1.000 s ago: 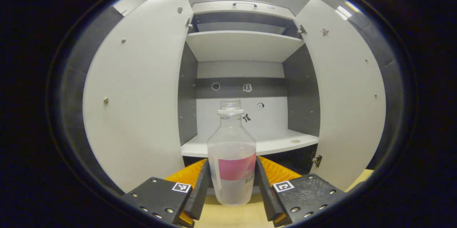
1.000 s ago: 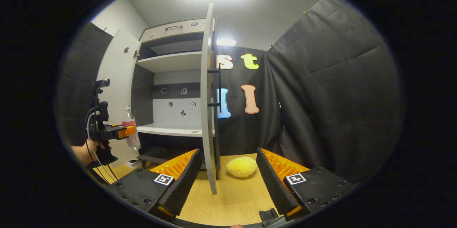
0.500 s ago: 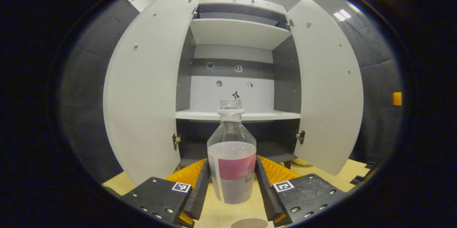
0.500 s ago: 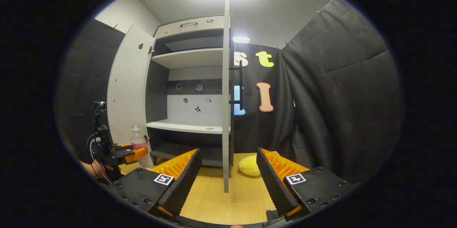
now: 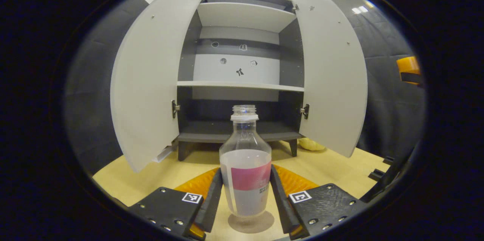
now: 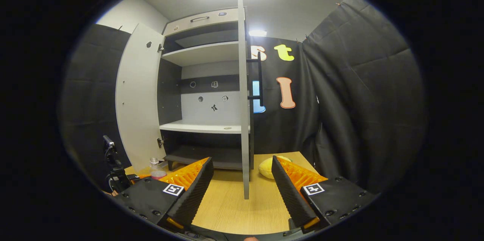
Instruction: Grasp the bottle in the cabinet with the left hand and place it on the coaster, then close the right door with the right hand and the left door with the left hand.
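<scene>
A clear uncapped bottle (image 5: 245, 141) with a pink label and some liquid stands upright between the fingers of my left gripper (image 5: 245, 182), which is shut on it. Its base is right over a round grey coaster (image 5: 261, 224) on the wooden table; I cannot tell whether they touch. Behind it the cabinet (image 5: 242, 86) has its left door (image 5: 145, 82) and right door (image 5: 332, 78) wide open. My right gripper (image 6: 242, 190) is open and holds nothing, with the right door (image 6: 245, 120) edge-on just beyond it. The bottle (image 6: 155, 165) and left gripper (image 6: 119, 180) sit low at the left.
A yellow soft object (image 6: 266, 167) lies on the table (image 6: 227, 207) beside the right door's foot, partly behind my right finger. Black cloth walls close in both sides. Part of the right gripper (image 5: 408, 69) shows at the far right of the left gripper view.
My left gripper has carried the bottle out of the cabinet and down, and the coaster now lies under the bottle's base. The right gripper shifted only slightly and stays open.
</scene>
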A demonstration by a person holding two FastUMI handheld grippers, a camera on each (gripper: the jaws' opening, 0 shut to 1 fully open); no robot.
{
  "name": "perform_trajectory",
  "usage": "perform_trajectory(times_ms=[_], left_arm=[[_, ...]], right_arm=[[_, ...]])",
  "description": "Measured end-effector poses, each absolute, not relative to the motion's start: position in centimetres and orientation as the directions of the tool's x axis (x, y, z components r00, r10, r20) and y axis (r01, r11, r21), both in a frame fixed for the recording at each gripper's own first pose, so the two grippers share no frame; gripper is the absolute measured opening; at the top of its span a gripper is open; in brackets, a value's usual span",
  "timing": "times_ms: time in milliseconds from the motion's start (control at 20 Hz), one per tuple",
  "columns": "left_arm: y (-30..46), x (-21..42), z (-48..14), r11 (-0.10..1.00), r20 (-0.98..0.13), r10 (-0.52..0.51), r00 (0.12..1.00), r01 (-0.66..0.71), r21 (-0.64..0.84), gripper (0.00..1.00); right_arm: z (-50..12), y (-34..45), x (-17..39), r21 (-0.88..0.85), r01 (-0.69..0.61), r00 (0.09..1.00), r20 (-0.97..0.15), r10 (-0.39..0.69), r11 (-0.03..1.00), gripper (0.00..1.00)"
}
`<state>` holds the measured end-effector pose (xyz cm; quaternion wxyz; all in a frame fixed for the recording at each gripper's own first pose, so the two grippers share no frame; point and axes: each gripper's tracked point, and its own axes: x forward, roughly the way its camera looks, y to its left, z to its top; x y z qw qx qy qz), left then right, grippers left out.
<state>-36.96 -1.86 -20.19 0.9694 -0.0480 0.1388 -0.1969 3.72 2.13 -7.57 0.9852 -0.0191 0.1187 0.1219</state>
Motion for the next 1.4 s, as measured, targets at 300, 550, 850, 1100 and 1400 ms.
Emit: perform_trajectory(times_ms=[300, 550, 850, 1100, 1400], left_arm=[[-2.5, -38.4, -24.4, 0.931, -0.289, -0.364, 0.885, 0.346, -0.114, 0.68], [-2.3, -39.2, -25.8, 0.945, -0.295, -0.327, 0.898, 0.308, -0.11, 0.68], [-2.2, -40.2, -26.0, 0.954, -0.323, -0.3, 0.898, 0.288, -0.087, 0.64], [-0.4, -40.4, -24.9, 0.972, -0.34, -0.232, 0.911, 0.225, -0.062, 0.9], [0.6, -40.7, -17.0, 0.977, -0.248, -0.213, 0.945, 0.21, -0.037, 0.9]], right_arm=[[-8.5, 1.8, 3.7, -0.012, -0.247, 0.933, -0.275, 0.234, 0.969, 0.99], [-9.1, 1.4, 3.7, -0.026, -0.249, 0.928, -0.293, 0.231, 0.968, 0.98], [-9.1, 1.8, 4.1, -0.023, -0.259, 0.925, -0.293, 0.241, 0.966, 0.98], [-8.8, 2.1, 4.3, -0.013, -0.269, 0.926, -0.279, 0.255, 0.963, 0.98], [-7.6, 2.9, 4.2, 0.009, -0.293, 0.926, -0.245, 0.286, 0.956, 0.98]])
